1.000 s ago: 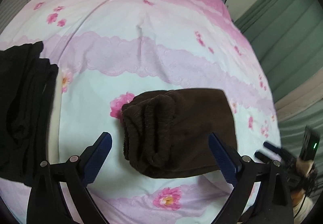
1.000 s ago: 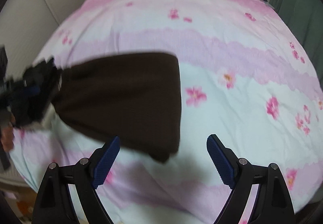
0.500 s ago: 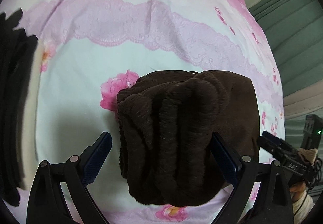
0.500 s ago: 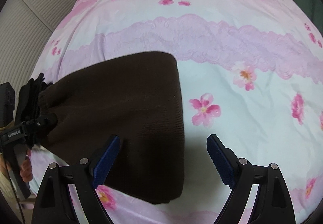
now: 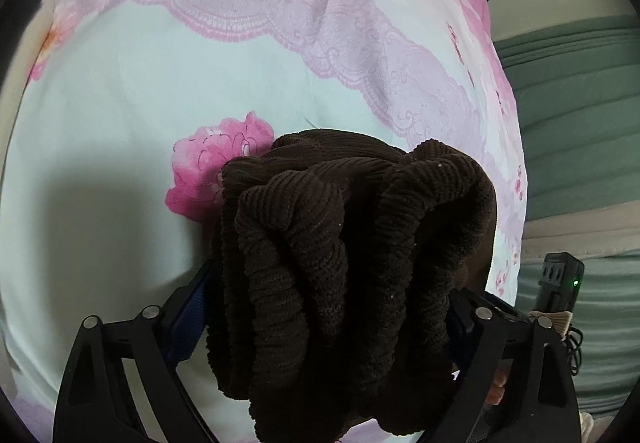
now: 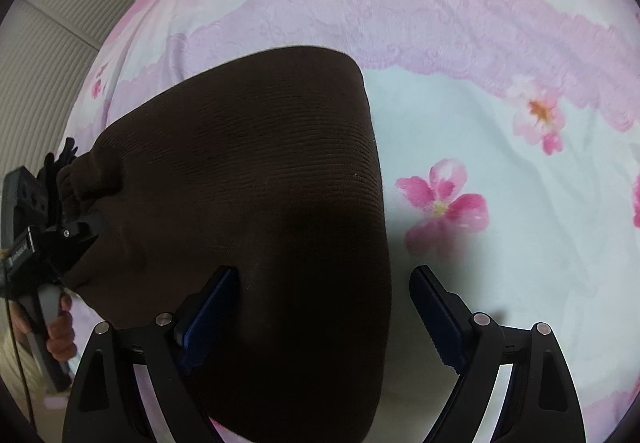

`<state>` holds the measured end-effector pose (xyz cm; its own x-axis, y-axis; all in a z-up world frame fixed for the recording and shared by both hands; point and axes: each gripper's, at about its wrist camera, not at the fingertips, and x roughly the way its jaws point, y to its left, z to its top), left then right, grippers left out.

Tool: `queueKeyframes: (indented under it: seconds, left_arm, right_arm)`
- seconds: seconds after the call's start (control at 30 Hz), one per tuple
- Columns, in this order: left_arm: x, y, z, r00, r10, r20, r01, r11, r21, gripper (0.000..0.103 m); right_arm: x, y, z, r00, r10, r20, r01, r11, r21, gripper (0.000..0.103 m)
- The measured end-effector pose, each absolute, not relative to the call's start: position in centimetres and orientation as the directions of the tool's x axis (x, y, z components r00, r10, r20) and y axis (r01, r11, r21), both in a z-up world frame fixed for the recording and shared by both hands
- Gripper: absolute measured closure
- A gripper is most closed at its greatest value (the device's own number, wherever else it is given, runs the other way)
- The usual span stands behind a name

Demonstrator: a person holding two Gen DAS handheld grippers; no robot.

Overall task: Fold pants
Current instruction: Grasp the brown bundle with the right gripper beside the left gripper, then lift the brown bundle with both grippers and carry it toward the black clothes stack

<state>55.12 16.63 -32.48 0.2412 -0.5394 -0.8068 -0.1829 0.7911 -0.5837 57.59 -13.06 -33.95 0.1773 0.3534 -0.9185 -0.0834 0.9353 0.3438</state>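
Now much nearer, left tongs (image 5: 328,307) narrowed around brown pants (image 5: 344,263) waistband; right tongs (image 6: 324,307) wide astride them.

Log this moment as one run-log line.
left gripper: astride brown pants waistband | right gripper: open, straddling folded edge | surface: floral bedsheet

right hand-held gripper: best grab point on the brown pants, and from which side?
Probably the straight folded edge of the pants, at the near corner, coming in from the bare bedsheet side. That edge lies flat and already sits between the open fingers of the right hand-held gripper. The bunched waistband end is already between the left hand-held gripper's fingers.
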Motion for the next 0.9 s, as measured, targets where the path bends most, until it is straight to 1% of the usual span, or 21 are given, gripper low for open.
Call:
queueKeyframes:
  seconds: [0.03, 0.07, 0.17, 0.2, 0.27, 0.3, 0.37, 0.43, 0.53, 0.6, 0.67, 0.9]
  left_arm:
    - [55.1, 16.6, -32.5, 0.243, -0.539, -0.806, -0.182, 0.791, -0.584, 0.016]
    - [55.1, 16.6, -32.5, 0.245, -0.541, -0.804, -0.184, 0.789, -0.587, 0.017]
    - [55.0, 16.5, -32.0, 0.254, -0.543, -0.801, -0.201, 0.780, -0.593, 0.032]
    - [55.0, 16.4, -31.9, 0.255, -0.538, -0.803, -0.202, 0.783, -0.589, 0.033]
    - [54.8, 16.2, -31.4, 0.257, -0.526, -0.811, -0.198, 0.792, -0.577, 0.038]
    - [54.9, 16.2, -31.3, 0.257, -0.524, -0.812, -0.199, 0.794, -0.575, 0.039]
    - [54.7, 16.1, -30.9, 0.258, -0.519, -0.815, -0.200, 0.797, -0.570, 0.040]
    - [54.7, 15.7, -30.3, 0.264, -0.510, -0.819, -0.194, 0.804, -0.563, 0.043]
    - [54.4, 15.2, -29.0, 0.277, -0.498, -0.821, -0.180, 0.813, -0.554, 0.046]
    - [54.0, 15.0, -27.9, 0.293, -0.496, -0.817, -0.166, 0.815, -0.555, 0.046]
    - [53.3, 14.7, -26.4, 0.311, -0.490, -0.814, -0.144, 0.823, -0.550, 0.047]
    - [49.1, 15.0, -20.2, 0.402, -0.490, -0.773, -0.075, 0.824, -0.561, 0.046]
  right_arm:
    - [57.7, -13.0, -34.1, 0.176, 0.357, -0.917, -0.084, 0.934, 0.347, 0.015]
    - [57.9, -13.0, -34.3, 0.175, 0.360, -0.916, -0.085, 0.933, 0.351, 0.015]
    - [58.2, -12.7, -34.8, 0.170, 0.371, -0.913, -0.082, 0.929, 0.362, 0.015]
    - [58.3, -12.5, -34.9, 0.168, 0.374, -0.912, -0.081, 0.927, 0.365, 0.015]
    - [58.4, -12.2, -34.9, 0.163, 0.385, -0.908, -0.080, 0.923, 0.376, 0.026]
    - [58.4, -12.0, -34.8, 0.157, 0.405, -0.901, -0.084, 0.914, 0.396, 0.034]
    - [58.2, -11.6, -34.6, 0.159, 0.397, -0.904, -0.085, 0.918, 0.388, 0.038]
    - [58.0, -11.4, -34.1, 0.162, 0.394, -0.905, -0.088, 0.919, 0.385, 0.046]
    - [57.4, -11.2, -32.7, 0.182, 0.396, -0.900, -0.098, 0.918, 0.384, 0.061]
    - [57.0, -11.4, -31.4, 0.200, 0.401, -0.894, -0.099, 0.916, 0.388, 0.065]
    - [56.4, -11.5, -30.2, 0.217, 0.403, -0.889, -0.096, 0.915, 0.391, 0.066]
    - [52.9, -11.7, -24.5, 0.295, 0.403, -0.866, -0.146, 0.915, 0.376, 0.066]
